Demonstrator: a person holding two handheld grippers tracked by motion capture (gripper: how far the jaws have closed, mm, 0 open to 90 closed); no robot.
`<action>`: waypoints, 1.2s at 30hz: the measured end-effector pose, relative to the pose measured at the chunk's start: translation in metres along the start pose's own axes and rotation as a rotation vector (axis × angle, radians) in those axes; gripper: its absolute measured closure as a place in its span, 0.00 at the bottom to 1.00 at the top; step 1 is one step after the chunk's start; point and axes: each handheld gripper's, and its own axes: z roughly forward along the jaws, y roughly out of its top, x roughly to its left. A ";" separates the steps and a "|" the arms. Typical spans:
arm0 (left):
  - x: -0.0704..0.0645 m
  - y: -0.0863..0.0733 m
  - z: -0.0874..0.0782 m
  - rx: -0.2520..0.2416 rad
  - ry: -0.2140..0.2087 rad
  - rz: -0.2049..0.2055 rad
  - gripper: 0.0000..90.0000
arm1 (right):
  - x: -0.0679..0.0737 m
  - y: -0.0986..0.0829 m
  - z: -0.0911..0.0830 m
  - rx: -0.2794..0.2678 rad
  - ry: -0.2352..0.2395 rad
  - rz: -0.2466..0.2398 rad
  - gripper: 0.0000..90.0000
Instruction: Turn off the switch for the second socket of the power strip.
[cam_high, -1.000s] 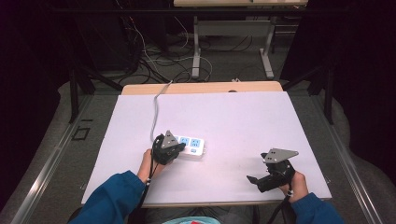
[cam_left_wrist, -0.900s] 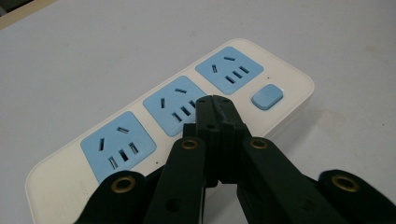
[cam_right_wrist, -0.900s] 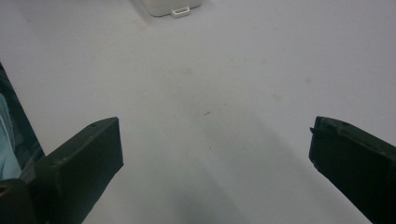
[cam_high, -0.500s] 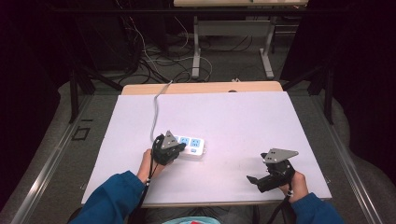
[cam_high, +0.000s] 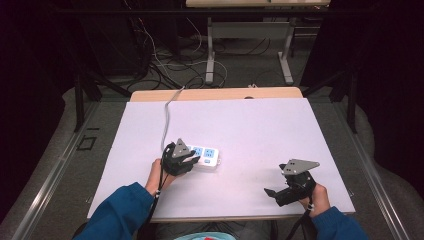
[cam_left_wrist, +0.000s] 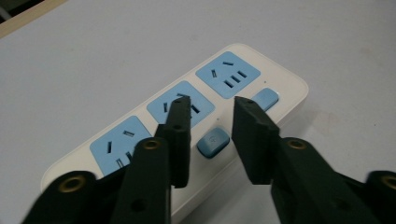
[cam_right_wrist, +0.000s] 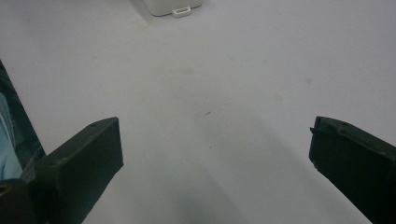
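Hovering half-parted over the power strip (cam_left_wrist: 187, 126), the left claw (cam_left_wrist: 212, 126) leaves the wide-apart right claw (cam_right_wrist: 215, 154) bare tabletop (cam_high: 260, 130).

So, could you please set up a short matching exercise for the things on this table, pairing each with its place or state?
Things:
1. power strip
2. left gripper
3. right gripper
4. cord

Places or states:
A. jaws wide apart over bare table
B. runs to the far table edge
C. white with blue sockets
D. jaws narrowly apart over a blue button

Pairs: 1-C, 2-D, 3-A, 4-B
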 end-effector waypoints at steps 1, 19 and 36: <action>0.000 0.000 -0.001 0.004 -0.002 -0.003 0.68 | 0.000 0.000 0.000 -0.008 -0.004 -0.007 0.02; 0.011 -0.002 -0.027 0.081 0.072 -0.020 0.09 | 0.000 0.000 0.000 -0.006 -0.007 -0.007 0.02; 0.019 -0.017 -0.061 0.117 0.147 -0.036 0.00 | 0.000 0.000 0.000 -0.005 -0.008 -0.006 0.02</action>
